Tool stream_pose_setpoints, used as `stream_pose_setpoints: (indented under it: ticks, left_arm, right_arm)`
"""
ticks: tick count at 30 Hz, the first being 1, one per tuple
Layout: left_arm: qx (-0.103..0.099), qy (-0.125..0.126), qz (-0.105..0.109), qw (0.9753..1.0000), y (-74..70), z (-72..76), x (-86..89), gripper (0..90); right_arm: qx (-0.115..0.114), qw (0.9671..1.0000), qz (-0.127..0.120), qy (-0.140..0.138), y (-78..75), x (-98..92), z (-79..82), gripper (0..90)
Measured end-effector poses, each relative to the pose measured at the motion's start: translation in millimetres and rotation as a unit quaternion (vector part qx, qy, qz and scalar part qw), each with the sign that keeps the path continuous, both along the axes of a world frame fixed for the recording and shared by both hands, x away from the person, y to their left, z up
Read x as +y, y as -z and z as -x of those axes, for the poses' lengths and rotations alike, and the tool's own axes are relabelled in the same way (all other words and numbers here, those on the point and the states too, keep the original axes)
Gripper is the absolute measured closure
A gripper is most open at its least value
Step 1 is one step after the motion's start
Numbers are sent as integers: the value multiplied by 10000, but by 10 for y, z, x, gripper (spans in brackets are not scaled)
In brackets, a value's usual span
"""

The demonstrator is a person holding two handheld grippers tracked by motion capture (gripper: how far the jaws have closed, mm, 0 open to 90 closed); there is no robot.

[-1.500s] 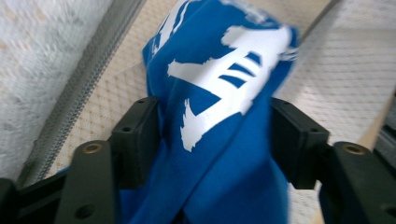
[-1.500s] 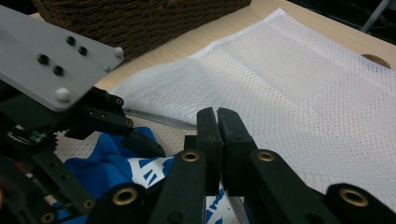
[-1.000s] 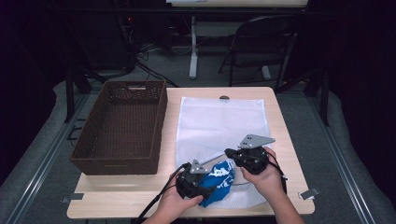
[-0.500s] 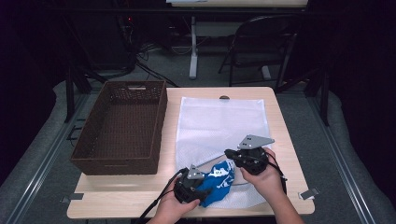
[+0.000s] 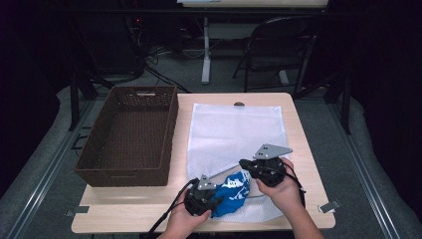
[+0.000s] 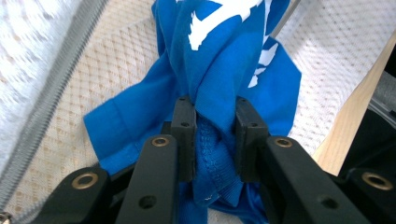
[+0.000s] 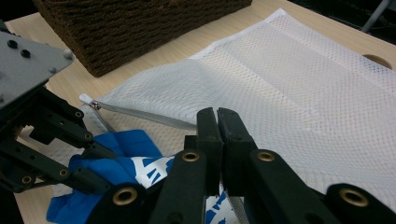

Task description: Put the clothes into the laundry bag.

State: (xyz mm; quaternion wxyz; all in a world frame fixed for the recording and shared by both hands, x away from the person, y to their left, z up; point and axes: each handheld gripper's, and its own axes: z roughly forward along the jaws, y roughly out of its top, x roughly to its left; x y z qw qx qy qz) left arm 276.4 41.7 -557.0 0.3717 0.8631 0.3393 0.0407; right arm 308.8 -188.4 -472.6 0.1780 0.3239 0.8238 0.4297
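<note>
High view: blue shirt (image 5: 233, 191) sat at the mesh bag's (image 5: 239, 134) near edge, bag mouth at 1 o'clock from left gripper (image 5: 211, 199). Left gripper view: jaws clamped on bunched shirt. Right gripper view: right gripper (image 7: 217, 122) pinched shut on the zipper edge (image 7: 140, 114), lifting it.

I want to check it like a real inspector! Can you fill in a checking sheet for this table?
Surface: wooden table, mostly covered.
Job's things: white mesh bag lying flat, zipper open; blue cloth bunched at its opening.
Clutter: brown basket at the bag's left.
Grippers: left gripper shut on the blue cloth; right gripper shut on the bag's upper edge.
Cables: black, trailing from left gripper.
Surroundings: dark room, folding chair behind.
</note>
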Motion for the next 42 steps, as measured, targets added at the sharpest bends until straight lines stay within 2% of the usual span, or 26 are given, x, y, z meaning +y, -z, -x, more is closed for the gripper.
stream_pose_setpoints:
  ticks: [15,24,25,33,42]
  left_arm:
    - [-164,-209,100,9996,-128,-117,-145,787]
    - [-216,-425,272,9985,-203,-238,-232,786]
    - [-235,-387,211,9987,-218,-257,-233,786]
    - [-277,-544,321,9976,-280,-343,-307,787]
    - [-316,-634,334,9969,-309,-413,-401,787]
  right_arm:
    - [-46,10000,-13,-12,-32,8,15,881]
    - [-50,10000,-26,-15,-35,5,14,881]
    - [-49,10000,-28,-16,-35,6,14,881]
    - [-58,10000,-56,-17,-40,11,14,881]
    - [-46,10000,-69,-48,-41,23,18,881]
